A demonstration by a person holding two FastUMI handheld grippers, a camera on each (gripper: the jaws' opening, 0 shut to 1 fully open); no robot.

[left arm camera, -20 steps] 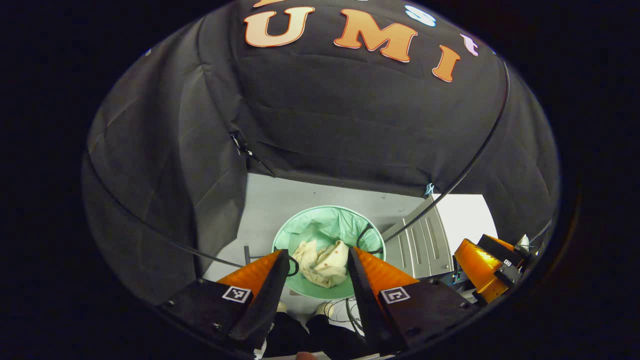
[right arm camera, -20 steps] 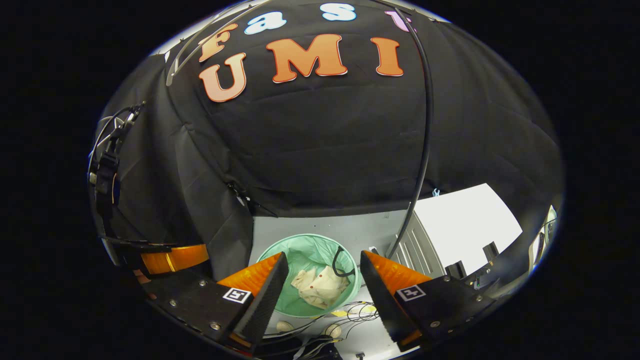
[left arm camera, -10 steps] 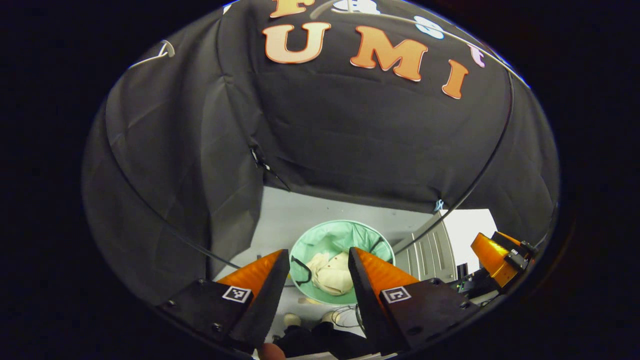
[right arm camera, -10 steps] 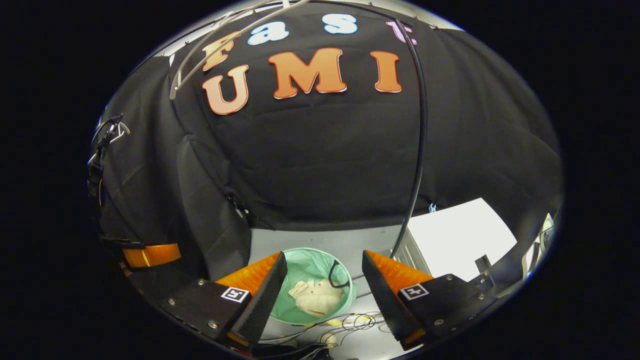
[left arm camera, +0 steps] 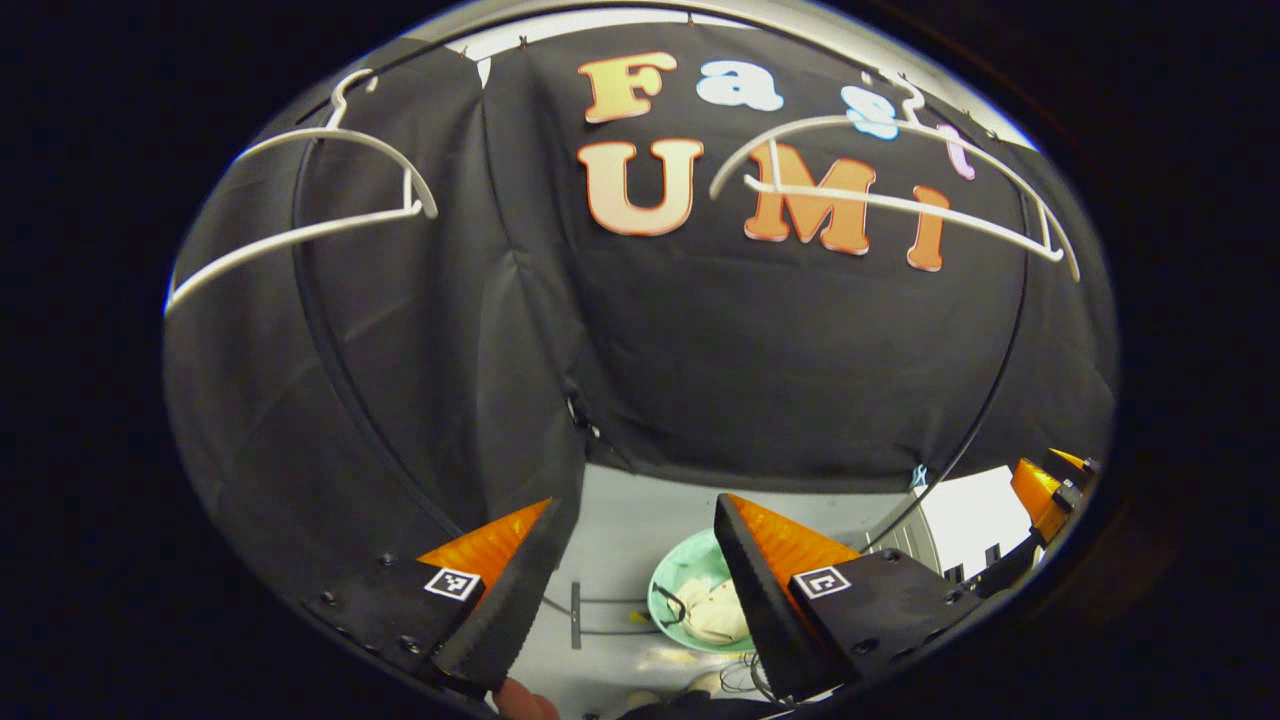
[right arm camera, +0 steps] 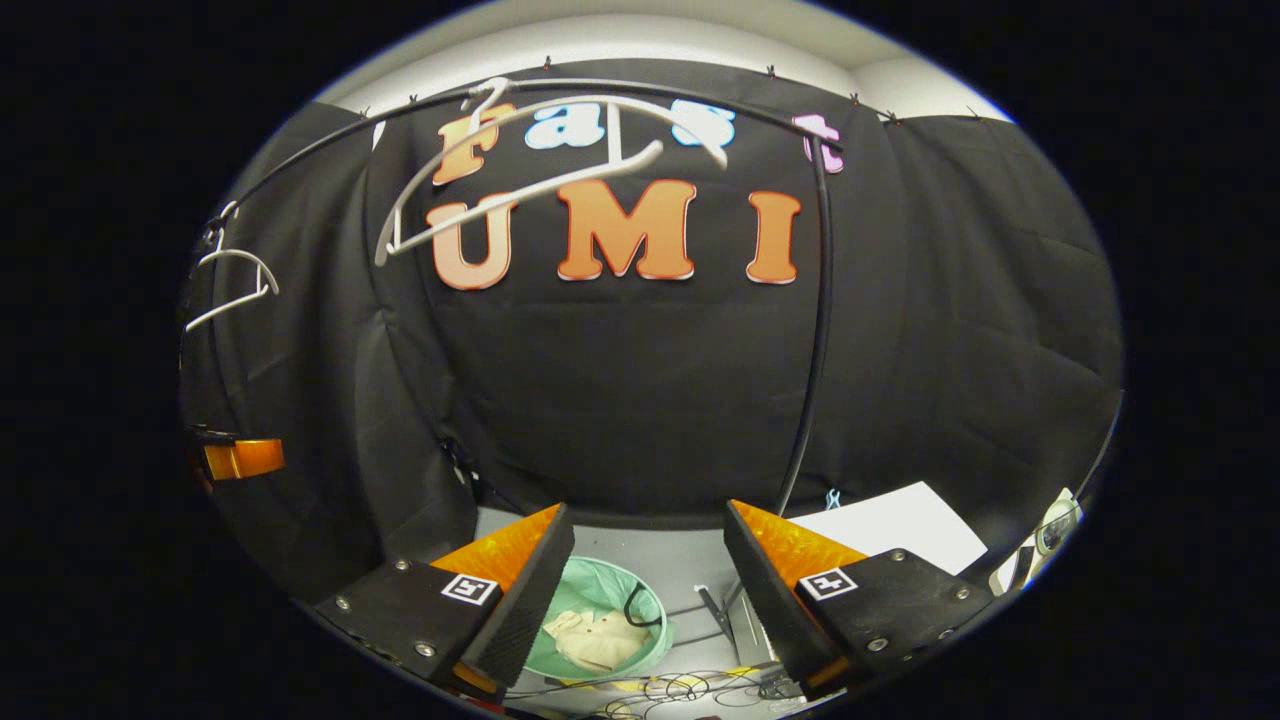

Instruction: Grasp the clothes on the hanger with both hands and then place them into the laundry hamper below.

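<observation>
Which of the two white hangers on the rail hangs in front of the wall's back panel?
The right-hand hanger in the left gripper view. It hangs bare across the back panel, while the other hanger hangs bare farther left, by the side panel.

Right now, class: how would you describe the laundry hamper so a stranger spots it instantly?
Start at the black cloth wall and drop to the grey floor. The round laundry hamper stands there, lined with mint-green plastic and holding a cream garment, unlike the white table nearby.

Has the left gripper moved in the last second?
Yes. The left gripper has risen and tilted up: the hamper sits lower and smaller between its fingers, and bare hangers now show above.
</observation>
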